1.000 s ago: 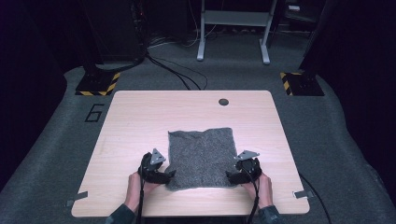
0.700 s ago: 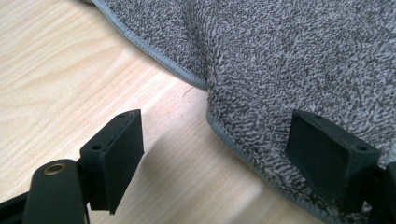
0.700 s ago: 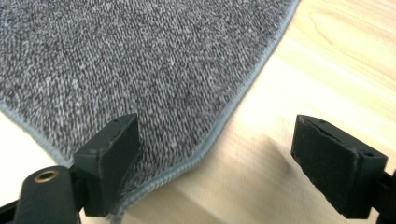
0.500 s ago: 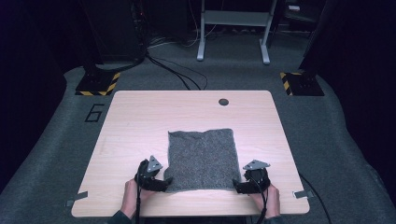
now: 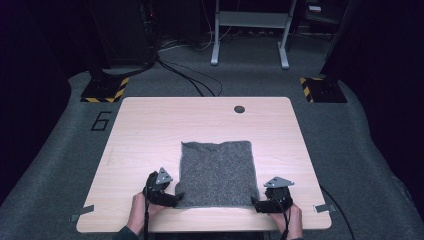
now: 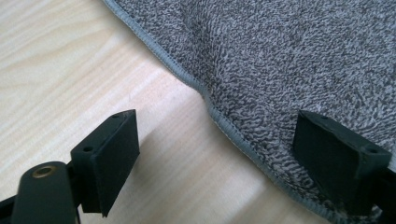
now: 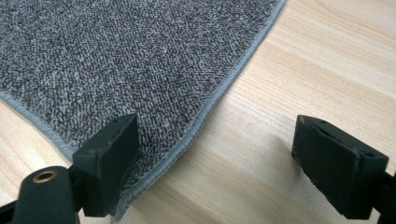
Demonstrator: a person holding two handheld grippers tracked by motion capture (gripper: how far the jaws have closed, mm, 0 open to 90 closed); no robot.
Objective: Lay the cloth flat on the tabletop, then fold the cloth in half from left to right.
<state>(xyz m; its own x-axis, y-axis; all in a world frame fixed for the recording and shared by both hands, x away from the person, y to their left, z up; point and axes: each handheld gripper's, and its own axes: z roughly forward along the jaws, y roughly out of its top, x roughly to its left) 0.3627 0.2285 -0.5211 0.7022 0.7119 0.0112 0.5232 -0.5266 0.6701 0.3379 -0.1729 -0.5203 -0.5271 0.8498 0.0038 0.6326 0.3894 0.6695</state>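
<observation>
A grey towel (image 5: pixel 217 172) lies flat on the light wooden table (image 5: pixel 150 130), near its front edge. My left gripper (image 5: pixel 172 200) is open at the towel's near left corner; its right jaw rests over the cloth (image 6: pixel 289 60) and its left jaw over bare wood. My right gripper (image 5: pixel 256 204) is open at the near right corner, with its left jaw over the towel (image 7: pixel 116 51) and its right jaw above the table. The stitched hem runs between the jaws in both gripper views. A hand holds each gripper from the table's front.
A small dark round hole (image 5: pixel 239 109) sits near the table's far edge. Metal clips (image 5: pixel 82 213) stick out at the front corners. Beyond the table are grey carpet, cables, a stand (image 5: pixel 248 30) and yellow-black striped bases (image 5: pixel 106 90).
Both grippers have slid toward the front edge, from the towel's sides down to its two near corners. The towel has stayed flat.
</observation>
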